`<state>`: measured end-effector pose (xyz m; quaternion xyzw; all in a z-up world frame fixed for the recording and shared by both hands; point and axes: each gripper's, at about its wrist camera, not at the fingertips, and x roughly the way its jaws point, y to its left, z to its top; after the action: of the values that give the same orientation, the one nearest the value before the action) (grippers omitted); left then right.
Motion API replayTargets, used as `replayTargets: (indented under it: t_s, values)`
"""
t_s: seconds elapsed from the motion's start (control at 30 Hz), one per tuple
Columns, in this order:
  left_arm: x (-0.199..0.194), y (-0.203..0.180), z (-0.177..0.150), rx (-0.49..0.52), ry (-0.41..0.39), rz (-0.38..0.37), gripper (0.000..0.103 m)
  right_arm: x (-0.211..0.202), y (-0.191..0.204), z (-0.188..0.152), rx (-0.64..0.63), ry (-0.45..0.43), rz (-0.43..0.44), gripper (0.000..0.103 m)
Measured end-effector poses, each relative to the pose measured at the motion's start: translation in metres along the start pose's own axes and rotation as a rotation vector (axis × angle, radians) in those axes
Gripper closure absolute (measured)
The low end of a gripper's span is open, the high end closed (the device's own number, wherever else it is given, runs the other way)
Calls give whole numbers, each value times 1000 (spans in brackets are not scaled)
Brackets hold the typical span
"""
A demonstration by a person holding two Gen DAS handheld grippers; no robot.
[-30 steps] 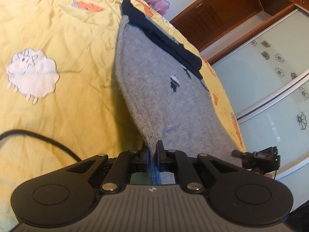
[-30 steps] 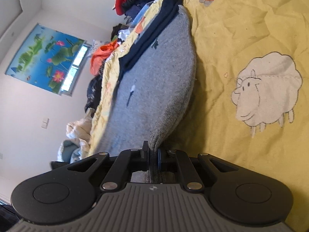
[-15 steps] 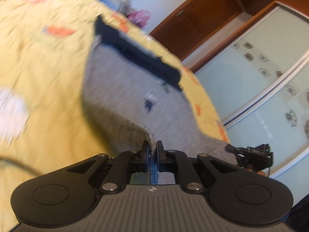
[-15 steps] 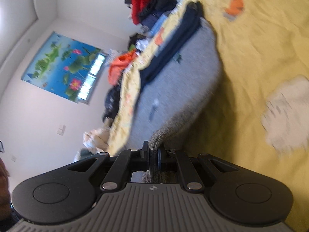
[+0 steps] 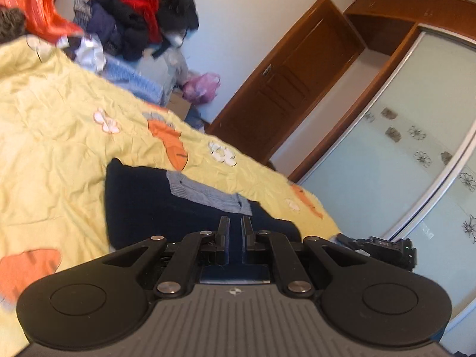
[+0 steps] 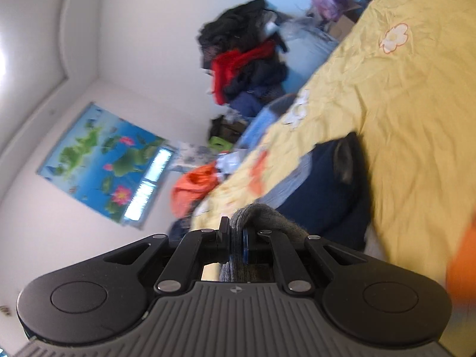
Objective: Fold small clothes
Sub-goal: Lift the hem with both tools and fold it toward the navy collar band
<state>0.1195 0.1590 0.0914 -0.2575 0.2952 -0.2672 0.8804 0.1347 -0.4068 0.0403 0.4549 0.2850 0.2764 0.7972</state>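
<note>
Right gripper (image 6: 236, 235) is pinching grey garment (image 6: 261, 214), unseen from the left gripper (image 5: 235, 229), whose jaws are standing narrowly parted over navy fabric (image 5: 154, 205)

Lighting: bright daylight, both views. Glare top-left corner, right wrist view. Motion blur: strong in right view on clothes pile (image 6: 247, 59) & wall poster (image 6: 101, 160); mild in left view. Fisheye bends wardrobe door (image 5: 416, 148) edges.

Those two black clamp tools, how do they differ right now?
The left hand-held gripper shows a gap between its fingers with nothing in it; the right hand-held gripper is shut on grey cloth. The left points over the folded navy garment; the right tilts toward the wall. Both share the same black build.
</note>
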Motion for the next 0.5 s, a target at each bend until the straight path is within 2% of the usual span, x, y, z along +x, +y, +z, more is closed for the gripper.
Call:
replayTargets:
  t_s: [0.03,0.1,0.17,0.2,0.27,0.3,0.37,0.43,0.5]
  values:
    - [7,-3,-2,30,7,24,96,11,-8,6,16,12,-14,91]
    - [16,-19,-16,206,48,80,95,25,-21,6,35,43,-35,91]
    - [27,-33,-35,363,144,97,80,27,-28,-3,29,71,-31,91]
    - [33,-37,-45,411,191,93,73,24,-30,-8,27,80,-28,91]
    - [46,-42,-63,476,275,108,20,15,-34,-15,38,81,-35,91]
    - [49,-44,-72,508,290,125,16,7,-33,-18,36,74,-31,91]
    - [51,-47,-83,534,309,129,16,-17,-26,-25,25,54,1,91]
    - [43,-44,-84,487,298,80,16,-49,-14,-38,8,31,79,91]
    - [33,-43,-85,423,293,-5,16,-86,-4,-53,-13,16,145,91]
